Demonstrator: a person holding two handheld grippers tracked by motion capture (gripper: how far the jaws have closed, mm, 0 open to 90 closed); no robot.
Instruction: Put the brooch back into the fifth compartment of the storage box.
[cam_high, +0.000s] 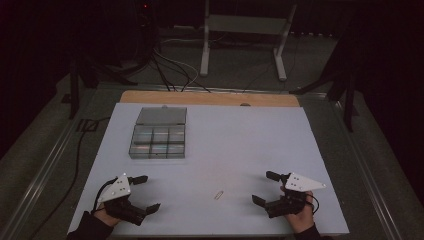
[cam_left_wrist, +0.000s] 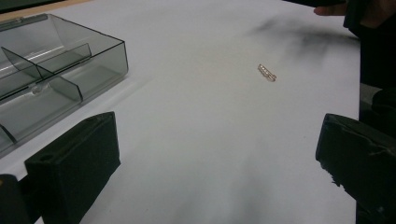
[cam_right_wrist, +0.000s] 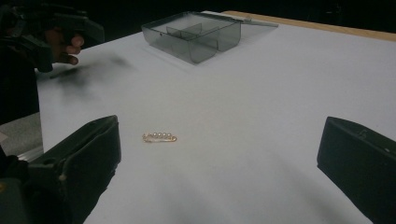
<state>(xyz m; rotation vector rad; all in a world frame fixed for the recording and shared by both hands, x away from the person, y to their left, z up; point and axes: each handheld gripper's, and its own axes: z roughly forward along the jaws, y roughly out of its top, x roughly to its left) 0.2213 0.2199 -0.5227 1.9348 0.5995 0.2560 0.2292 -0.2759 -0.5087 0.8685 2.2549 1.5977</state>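
The left gripper (cam_high: 147, 192) rests near the front left corner of the white board (cam_high: 240, 135), jaws wide apart with nothing between them. The right gripper (cam_high: 265, 187) sits near the front right corner, jaws likewise spread and empty. Between the two, on the bare board, lies a small pin (cam_high: 219, 194) with a row of pearls, touching neither gripper. Farther back on the left stands an open grey box (cam_high: 157, 141) with compartments, lid folded back.
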